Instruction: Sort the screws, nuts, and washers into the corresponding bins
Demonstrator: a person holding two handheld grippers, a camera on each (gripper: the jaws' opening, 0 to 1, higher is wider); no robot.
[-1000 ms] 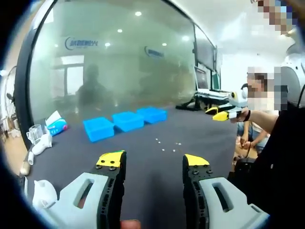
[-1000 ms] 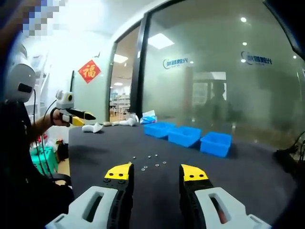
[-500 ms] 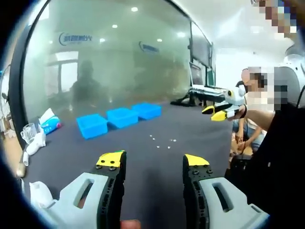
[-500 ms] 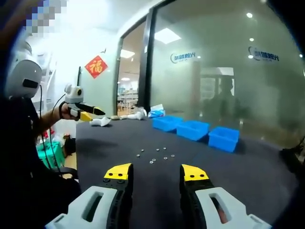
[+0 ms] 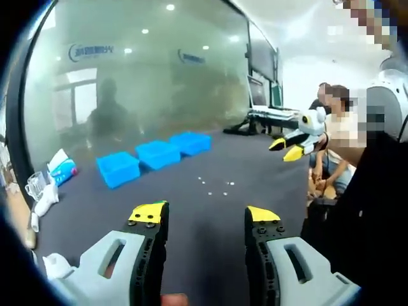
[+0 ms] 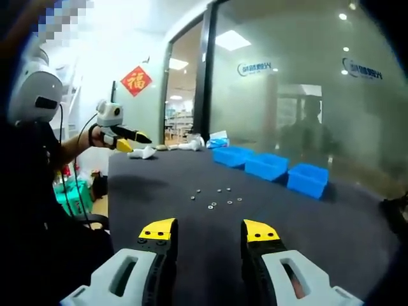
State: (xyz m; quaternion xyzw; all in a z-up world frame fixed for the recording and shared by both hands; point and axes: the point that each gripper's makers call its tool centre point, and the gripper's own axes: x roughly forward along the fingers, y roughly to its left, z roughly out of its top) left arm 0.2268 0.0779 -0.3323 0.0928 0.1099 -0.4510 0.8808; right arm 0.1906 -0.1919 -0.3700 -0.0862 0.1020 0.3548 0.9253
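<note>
Both grippers are held up with jaws apart, holding nothing – the left gripper (image 5: 206,217) and right gripper (image 6: 208,229). Small metal parts (image 6: 217,197) lie on the dark table (image 6: 299,229), near three blue bins (image 6: 271,166)

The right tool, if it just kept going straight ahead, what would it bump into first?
Probably the small parts scattered on the dark table; the right tool is open, with the blue bins farther off. Depth is hard to judge.

Small fasteners (image 6: 217,196) scattered near three blue bins (image 6: 270,166).

office with logoed glass wall (image 5: 146,76)
</note>
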